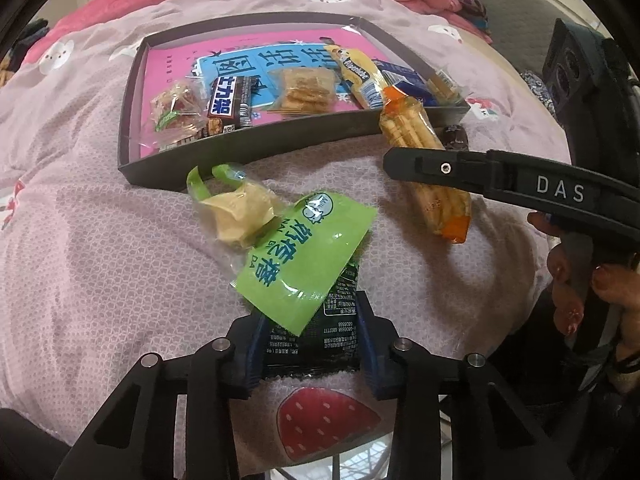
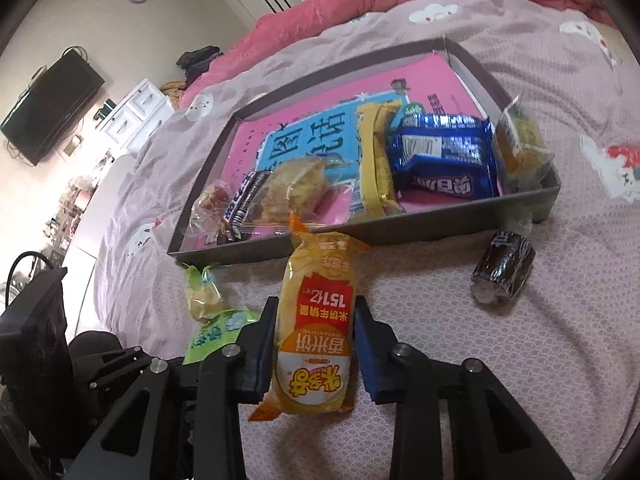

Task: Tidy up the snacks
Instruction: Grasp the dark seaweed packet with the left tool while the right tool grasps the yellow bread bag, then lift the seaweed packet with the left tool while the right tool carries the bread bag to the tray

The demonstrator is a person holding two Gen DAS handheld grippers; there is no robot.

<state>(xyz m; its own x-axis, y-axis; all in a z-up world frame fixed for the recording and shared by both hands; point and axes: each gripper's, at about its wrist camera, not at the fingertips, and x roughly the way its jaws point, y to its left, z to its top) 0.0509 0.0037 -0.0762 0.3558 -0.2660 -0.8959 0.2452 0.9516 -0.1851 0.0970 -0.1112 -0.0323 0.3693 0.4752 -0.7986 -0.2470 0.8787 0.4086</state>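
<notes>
Clamped by the left gripper (image 1: 308,344): a dark green packet (image 1: 320,332), squeezed between both blue pads at 6 o'clock of the left wrist view, lower edge resting on the pink bedspread (image 1: 100,240). Draped over its top, toward 12 o'clock: a light green packet (image 1: 304,256) with a pale pastry at its clear end. Clamped by the right gripper (image 2: 314,344): a yellow rice-cracker pack (image 2: 316,328), upright between the pads at 6 o'clock of the right wrist view, top end reaching toward the near wall of the grey tray (image 2: 400,228). Same pack visible from the left wrist at 2 o'clock, crossed by one black finger (image 1: 460,168) of the right gripper, with a hand (image 1: 580,288) at 4 o'clock. Inside the tray: a blue cookie packet (image 2: 444,156), a long yellow packet (image 2: 374,168), a clear bag of crackers (image 2: 296,188), a dark chocolate bar (image 1: 232,104), all lying on pink and blue printed paper. Seen clearly only from the right wrist: a dark cylindrical roll (image 2: 502,272) on the bedspread at 3 o'clock, just outside the tray's near corner, plus a wall screen (image 2: 52,108) and white drawers (image 2: 136,116) at 10 o'clock. Seen only from the left wrist: a strawberry print (image 1: 324,420) on the bedspread beneath the left pads.
</notes>
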